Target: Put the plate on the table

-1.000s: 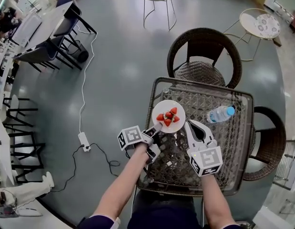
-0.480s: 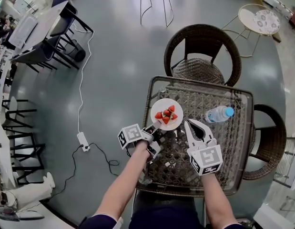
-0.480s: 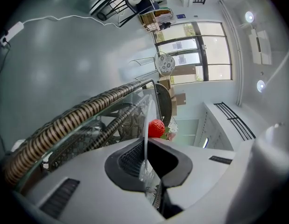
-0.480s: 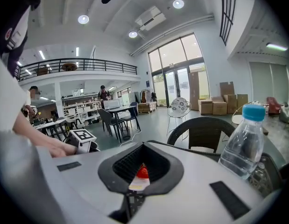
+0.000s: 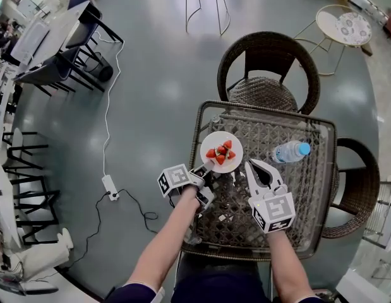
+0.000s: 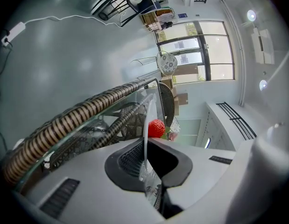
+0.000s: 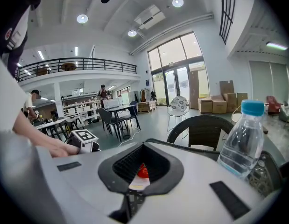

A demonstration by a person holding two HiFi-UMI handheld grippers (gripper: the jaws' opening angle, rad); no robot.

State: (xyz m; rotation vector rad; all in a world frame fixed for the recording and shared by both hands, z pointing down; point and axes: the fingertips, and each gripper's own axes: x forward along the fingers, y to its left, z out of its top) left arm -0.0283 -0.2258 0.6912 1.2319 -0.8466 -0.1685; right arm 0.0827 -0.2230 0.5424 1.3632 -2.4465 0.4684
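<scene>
**Firmly pinching the plate by its rim, low over the surface**

Right now I am clamping my left gripper (image 5: pixel 206 168) onto the near-left rim of the plate (image 5: pixel 215 141). Its jaws are squeezing almost together on the thin white edge. I am gripping there, I judge, because the rim is the one part slim enough to fit between the jaws. It also leaves the strawberries (image 5: pixel 222 153) in the middle untouched. I am carrying the plate roughly level, presumably so the fruit is not sliding off.

The plate is sitting over the far-left part of the glass-topped wicker surface (image 5: pixel 296 201), inside its woven border. I cannot tell from any view whether it is already touching the glass or hanging just above it.

My right gripper (image 5: pixel 259 169) is waiting just to the right of the plate and a little nearer. Its jaws are drawn together on nothing, clear of the plate but close enough to steady it if needed. A water bottle (image 5: pixel 290 150) is lying on its side farther right, well apart from the plate.

The plate is showing as small, round, white and shallow. Through my left gripper's view it is reading as a thin pale line, edge-on. The red strawberries are clustering at its centre.
</scene>
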